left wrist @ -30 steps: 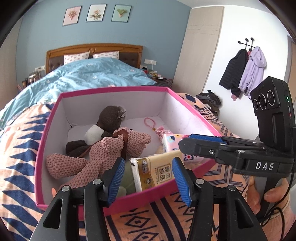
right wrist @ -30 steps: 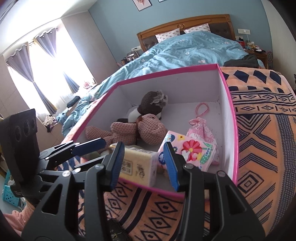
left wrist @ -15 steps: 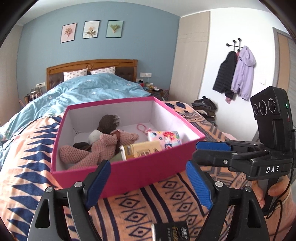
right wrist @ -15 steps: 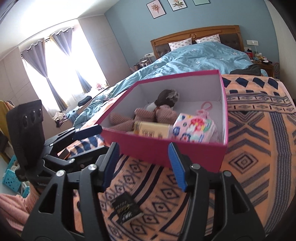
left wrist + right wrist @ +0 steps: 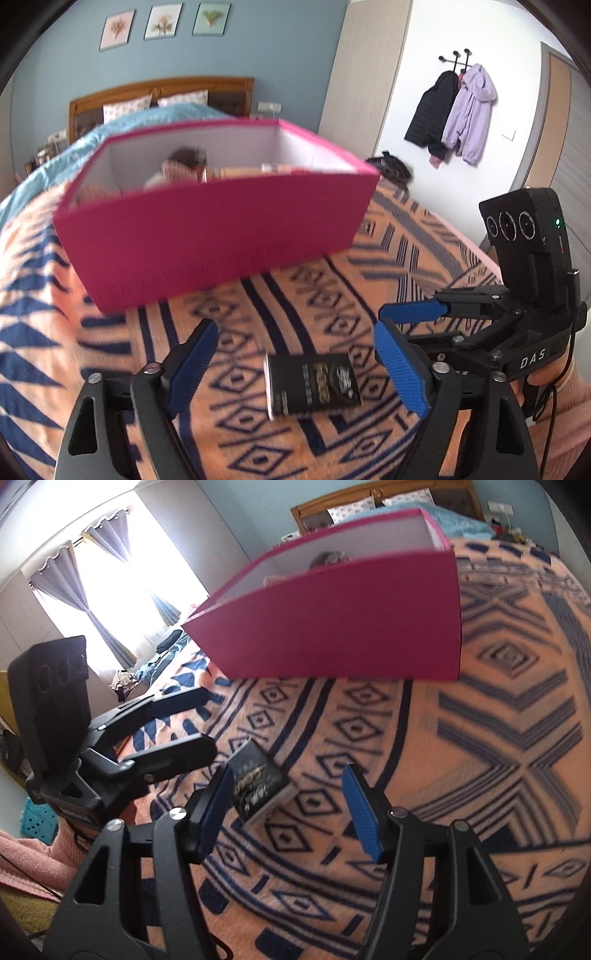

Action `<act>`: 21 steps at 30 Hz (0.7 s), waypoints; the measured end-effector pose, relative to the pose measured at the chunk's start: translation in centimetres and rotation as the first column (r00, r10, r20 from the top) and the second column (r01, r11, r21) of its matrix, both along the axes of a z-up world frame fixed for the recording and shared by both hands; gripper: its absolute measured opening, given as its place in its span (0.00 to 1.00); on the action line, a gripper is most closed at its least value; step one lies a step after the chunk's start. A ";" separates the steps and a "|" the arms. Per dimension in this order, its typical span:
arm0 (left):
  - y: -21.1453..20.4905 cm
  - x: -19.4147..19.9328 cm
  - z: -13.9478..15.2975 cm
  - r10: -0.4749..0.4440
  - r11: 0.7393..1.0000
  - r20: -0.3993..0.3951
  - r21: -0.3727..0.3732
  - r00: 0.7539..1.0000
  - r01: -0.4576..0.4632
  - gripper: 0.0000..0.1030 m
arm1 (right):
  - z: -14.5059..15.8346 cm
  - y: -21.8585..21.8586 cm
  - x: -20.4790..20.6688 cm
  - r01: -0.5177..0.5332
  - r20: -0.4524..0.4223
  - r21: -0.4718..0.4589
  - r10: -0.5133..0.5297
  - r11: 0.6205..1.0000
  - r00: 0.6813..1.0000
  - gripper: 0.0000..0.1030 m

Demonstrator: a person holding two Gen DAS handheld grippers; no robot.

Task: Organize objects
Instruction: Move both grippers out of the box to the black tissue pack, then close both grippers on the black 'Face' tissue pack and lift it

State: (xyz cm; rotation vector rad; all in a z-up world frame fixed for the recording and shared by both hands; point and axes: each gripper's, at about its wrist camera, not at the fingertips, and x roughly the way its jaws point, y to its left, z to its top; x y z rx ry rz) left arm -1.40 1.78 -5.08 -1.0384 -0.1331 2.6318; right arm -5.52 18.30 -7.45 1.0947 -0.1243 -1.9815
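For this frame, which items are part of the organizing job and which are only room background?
Part of the job:
- pink box, already holding plush toys
- small black packet lying on the patterned blanket
- left gripper, jaws open around the packet
- right gripper, jaws open

Just lying about:
- hanging jackets
- wall pictures
- curtains

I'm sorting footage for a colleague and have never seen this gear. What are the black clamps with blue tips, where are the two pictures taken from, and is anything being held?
No robot here: a person holds a hand-operated clamp in each hand, each carrying a wide-angle camera looking along its fingers. One picture comes from the left tongs, the other from the right tongs. Both have just been opening and hold nothing. On the patterned blanket lie a small black packet, between the left tongs' fingers but untouched, and a pink box with soft toys partly visible inside.
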 end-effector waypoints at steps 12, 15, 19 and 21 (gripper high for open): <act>-1.3 0.9 -3.8 -0.008 0.996 0.158 0.088 0.987 -0.006 0.48 | -2.0 -1.8 0.7 -0.048 0.081 -0.007 0.049 0.999 0.996 0.50; -1.5 1.0 -3.8 -0.017 0.993 0.164 0.116 0.986 -0.002 0.44 | -2.3 -2.0 0.5 -0.046 0.095 -0.010 0.047 0.999 0.994 0.46; -1.2 0.9 -3.9 -0.034 0.991 0.170 0.133 0.985 0.011 0.39 | -2.5 -1.9 0.2 -0.037 0.104 -0.017 0.039 0.999 0.994 0.38; -1.1 1.0 -3.9 -0.032 0.991 0.171 0.132 0.985 0.009 0.39 | -2.5 -2.0 0.0 -0.037 0.105 -0.015 0.039 0.999 0.994 0.37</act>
